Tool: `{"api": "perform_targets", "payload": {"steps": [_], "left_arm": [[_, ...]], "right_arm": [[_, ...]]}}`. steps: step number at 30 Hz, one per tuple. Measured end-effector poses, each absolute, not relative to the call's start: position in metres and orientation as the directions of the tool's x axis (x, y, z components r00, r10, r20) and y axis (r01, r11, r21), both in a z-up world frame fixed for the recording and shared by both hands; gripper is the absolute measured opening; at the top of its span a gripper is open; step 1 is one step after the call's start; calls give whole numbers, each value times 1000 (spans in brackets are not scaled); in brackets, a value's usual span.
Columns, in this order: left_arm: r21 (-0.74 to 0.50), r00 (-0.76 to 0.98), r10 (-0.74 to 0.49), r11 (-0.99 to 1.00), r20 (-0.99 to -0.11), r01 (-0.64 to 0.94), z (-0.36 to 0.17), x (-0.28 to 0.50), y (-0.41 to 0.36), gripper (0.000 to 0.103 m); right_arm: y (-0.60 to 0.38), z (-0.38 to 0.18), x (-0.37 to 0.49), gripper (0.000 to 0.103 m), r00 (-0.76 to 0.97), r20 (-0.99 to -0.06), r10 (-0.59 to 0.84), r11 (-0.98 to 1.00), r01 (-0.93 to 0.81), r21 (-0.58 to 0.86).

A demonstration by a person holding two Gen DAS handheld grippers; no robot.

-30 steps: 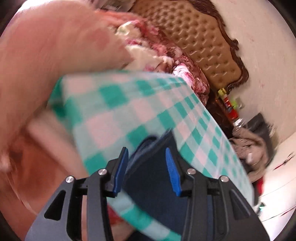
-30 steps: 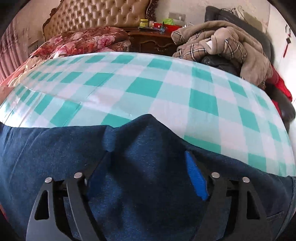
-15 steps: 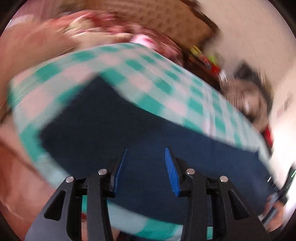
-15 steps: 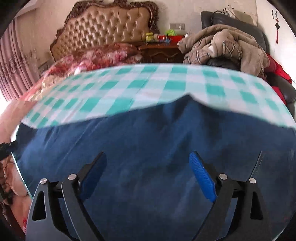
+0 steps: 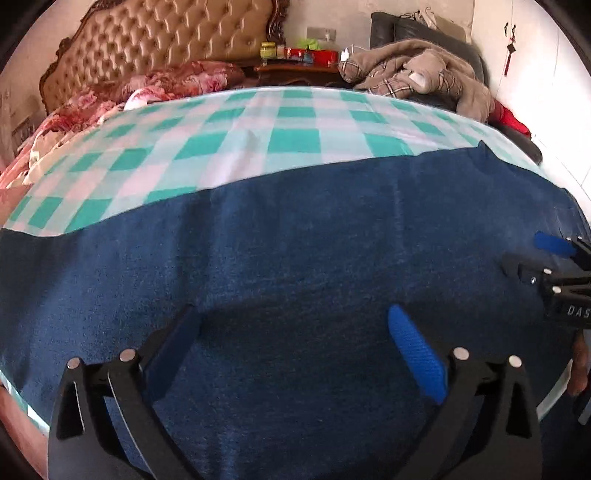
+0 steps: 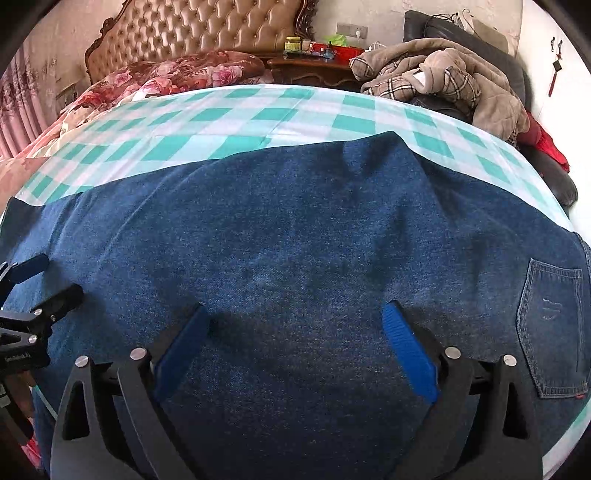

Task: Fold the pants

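Observation:
Dark blue jeans (image 5: 295, 266) lie flat across the near part of a green-and-white checked surface (image 5: 258, 140); they also fill the right wrist view (image 6: 295, 240), with a back pocket (image 6: 554, 325) at the right. My left gripper (image 5: 291, 328) is open and empty just above the denim. My right gripper (image 6: 295, 321) is open and empty above the denim too. Each gripper shows at the edge of the other's view: the right one (image 5: 532, 254) and the left one (image 6: 51, 280).
Behind the checked surface (image 6: 258, 114) is a bed with a floral quilt (image 6: 177, 74) and a tufted headboard (image 6: 207, 29). A nightstand (image 6: 314, 66) with small items stands at the back. A heap of plaid and beige clothes (image 6: 450, 81) lies back right.
Both grippers have opened and let go of the jeans, which now lie spread flat. The left gripper has swung round from the side and faces the bed.

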State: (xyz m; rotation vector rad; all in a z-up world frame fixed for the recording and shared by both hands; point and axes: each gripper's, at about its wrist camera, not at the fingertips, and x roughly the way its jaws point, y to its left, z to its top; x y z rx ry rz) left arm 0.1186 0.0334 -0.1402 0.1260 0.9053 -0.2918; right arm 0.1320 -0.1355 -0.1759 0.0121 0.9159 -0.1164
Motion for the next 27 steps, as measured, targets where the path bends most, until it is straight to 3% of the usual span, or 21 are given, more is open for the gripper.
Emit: {"api": "perform_targets", "payload": {"steps": [5, 8, 12, 20, 24, 27], "left_arm": [[-29, 545, -186, 958, -817, 285, -136, 123, 35, 102], [-69, 554, -214, 960, -804, 270, -125, 126, 41, 75], [-82, 542, -190, 973, -819, 218, -124, 146, 55, 58], [-68, 529, -143, 985, -837, 159, -126, 179, 75, 56], [-46, 540, -128, 985, -832, 164, -126, 174, 73, 56], [-42, 549, -131, 984, -825, 172, -127, 173, 73, 56]], "right_arm": [[-135, -176, 131, 92, 606, -790, -97, 993, 109, -38], [-135, -176, 131, 92, 609, -788, -93, 994, 102, -38], [-135, -176, 130, 92, 610, -787, -92, 994, 100, -39], [-137, -175, 128, 92, 603, -794, -74, 996, 79, -33], [-169, -152, 119, 92, 651, -759, 19, 989, 97, 108], [-215, -137, 122, 92, 671, -741, -26, 977, 174, 124]]}}
